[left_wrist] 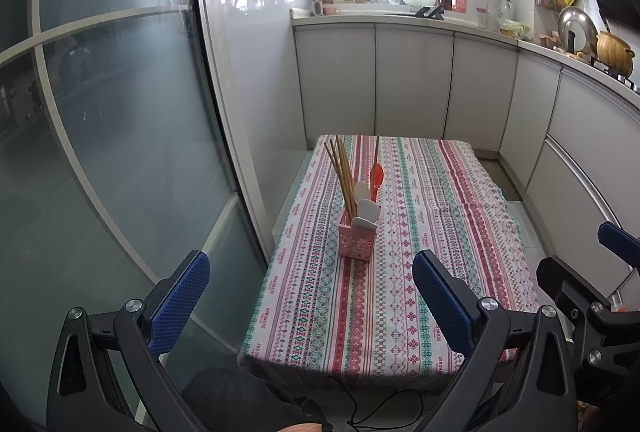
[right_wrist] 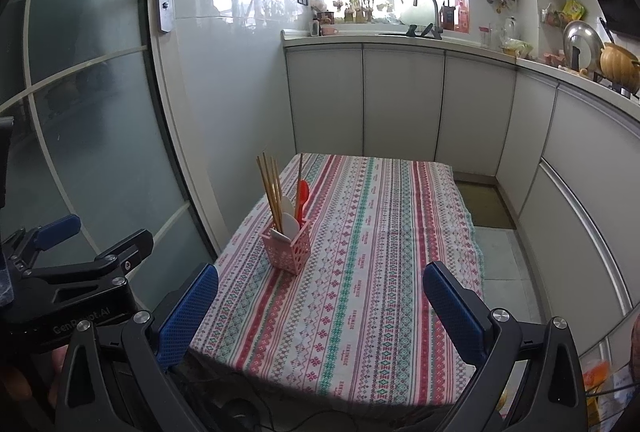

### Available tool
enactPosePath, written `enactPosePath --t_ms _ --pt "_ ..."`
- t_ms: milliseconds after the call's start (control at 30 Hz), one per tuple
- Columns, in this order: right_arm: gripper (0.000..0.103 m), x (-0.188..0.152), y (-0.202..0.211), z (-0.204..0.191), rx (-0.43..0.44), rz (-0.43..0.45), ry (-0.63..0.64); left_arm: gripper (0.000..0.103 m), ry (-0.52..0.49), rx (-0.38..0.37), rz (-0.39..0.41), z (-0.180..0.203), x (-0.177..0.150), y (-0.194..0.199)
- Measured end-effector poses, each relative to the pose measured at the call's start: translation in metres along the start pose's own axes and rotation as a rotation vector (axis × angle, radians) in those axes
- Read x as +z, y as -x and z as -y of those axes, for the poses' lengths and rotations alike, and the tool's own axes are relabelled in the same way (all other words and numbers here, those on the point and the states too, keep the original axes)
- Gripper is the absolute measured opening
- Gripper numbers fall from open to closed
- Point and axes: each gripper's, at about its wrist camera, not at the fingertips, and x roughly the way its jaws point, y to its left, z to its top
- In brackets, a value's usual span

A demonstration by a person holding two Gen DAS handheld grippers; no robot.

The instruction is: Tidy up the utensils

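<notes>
The pink utensil holder stands upright on the bench, left of the centre line and toward the near half of the striped tablecloth. It contains wooden chopsticks, white spoons and a red spoon. No loose utensils are visible on the cloth.

The left hand-held gripper is spread wide and holds nothing. The right hand-held gripper is likewise spread wide and empty. Both hover near the front edge of the bench, well apart from the holder.

Judged from this state, sorting appears complete or nearly so. Risks:
- The holder is light and top-heavy; the long chopsticks lean outward. A passing finger can catch them and tip the holder.
- The tablecloth can slide or bunch if a finger drags on it, shifting the holder.
- The two tools sit close together and can collide.
</notes>
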Motion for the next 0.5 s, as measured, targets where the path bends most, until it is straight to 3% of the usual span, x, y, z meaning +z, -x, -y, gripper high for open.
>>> enactPosePath --t_ms 500 --pt "0.103 0.007 0.018 0.004 -0.034 0.019 -0.008 0.102 -0.012 -0.030 0.025 0.006 0.005 0.012"
